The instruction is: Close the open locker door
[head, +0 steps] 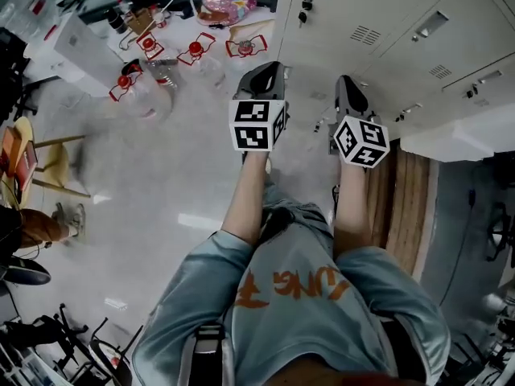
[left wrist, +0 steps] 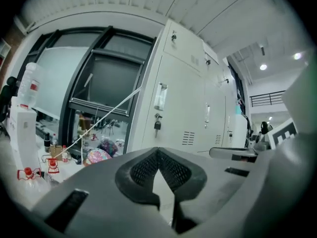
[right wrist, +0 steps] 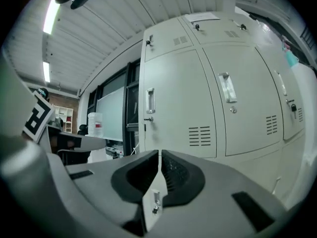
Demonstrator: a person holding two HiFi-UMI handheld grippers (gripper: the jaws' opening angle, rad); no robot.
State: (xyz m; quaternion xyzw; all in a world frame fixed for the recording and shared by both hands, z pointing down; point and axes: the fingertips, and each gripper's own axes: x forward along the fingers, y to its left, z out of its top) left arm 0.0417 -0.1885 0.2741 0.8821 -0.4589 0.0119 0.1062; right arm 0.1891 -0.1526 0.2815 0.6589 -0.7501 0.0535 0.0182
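A bank of pale grey lockers [head: 386,39] stands ahead on the right. In the right gripper view every locker door [right wrist: 173,108] I can see lies flush. In the head view a white panel [head: 455,141] juts out from the bank at far right; whether it is a door leaf is unclear. My left gripper [head: 263,75] is held out toward the lockers, its jaws [left wrist: 157,151] touching with nothing between them. My right gripper [head: 352,93] is beside it, closer to the lockers, its jaws [right wrist: 159,155] together and empty. Neither touches a locker.
A key [left wrist: 157,125] hangs from a locker lock. Red-capped bottles in red stands [head: 193,51] and a colourful bag [head: 228,0] lie on the floor at the far left. Chairs [head: 44,163] and another person's arm [head: 36,227] are at the left. Wooden boards [head: 402,207] lie under the white panel.
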